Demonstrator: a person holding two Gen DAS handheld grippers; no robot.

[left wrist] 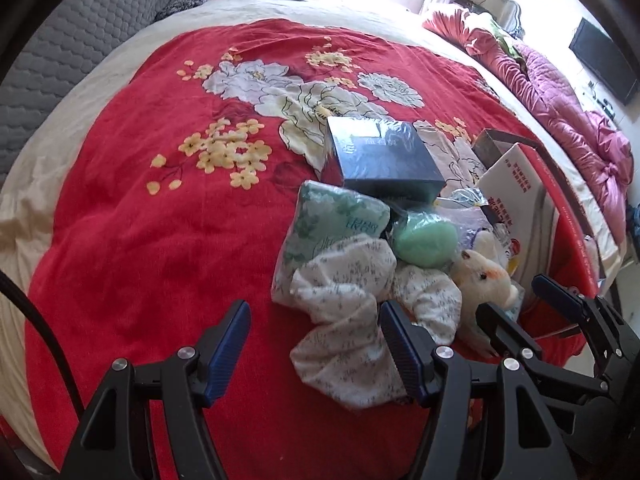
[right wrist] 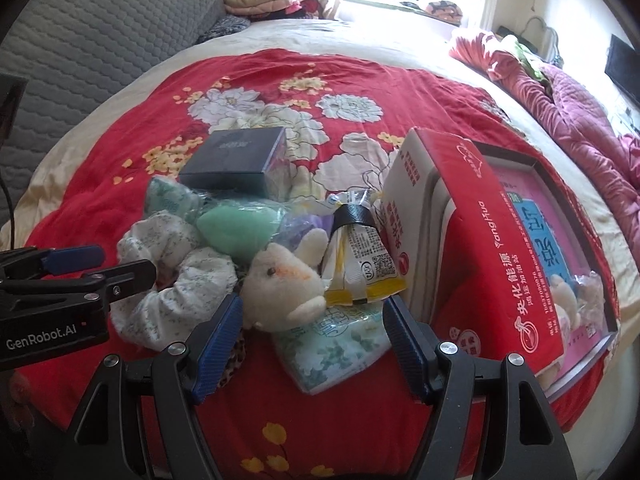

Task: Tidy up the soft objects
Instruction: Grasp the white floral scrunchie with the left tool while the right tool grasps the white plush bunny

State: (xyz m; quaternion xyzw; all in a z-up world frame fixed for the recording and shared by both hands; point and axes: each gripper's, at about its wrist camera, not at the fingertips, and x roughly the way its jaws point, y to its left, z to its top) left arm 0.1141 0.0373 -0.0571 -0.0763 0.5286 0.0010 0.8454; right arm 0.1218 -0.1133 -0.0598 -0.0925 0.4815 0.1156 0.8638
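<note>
- My left tool (left wrist: 314, 350) stands wide open with nothing between its blue pads; its right pad touches the near edge of the white printed cloth (left wrist: 352, 312).
- My right tool (right wrist: 314, 346) is also spread open and empty, with the plush toy (right wrist: 286, 284) just ahead of the gap and a floral tissue pack (right wrist: 336, 344) lying between the pads on the bed.
- The soft things sit in one pile on the red floral bedspread (left wrist: 160, 220), at about 1 o'clock from the left tool.
- The white printed cloth is crumpled and loosely folded, cream with small grey-green specks, at the near side of the pile.
- The plush toy is cream and fuzzy, with a dark bead eye and an orange patch on its face; it lies on its side, touching the cloth at its 9 o'clock.
- A smooth mint-green pouch (right wrist: 236, 232) rests at 12 o'clock of the cloth, touching the plush toy.
- A second green-patterned tissue pack (left wrist: 332, 236) lies under the cloth's far side.
- A dark blue box (left wrist: 380, 156), wrapped in shiny film, sits at 12 o'clock behind the pile.
- A yellow-edged packet (right wrist: 360, 268) leans against the red and white carton (right wrist: 480, 240) at 3 o'clock of the plush toy.
</note>
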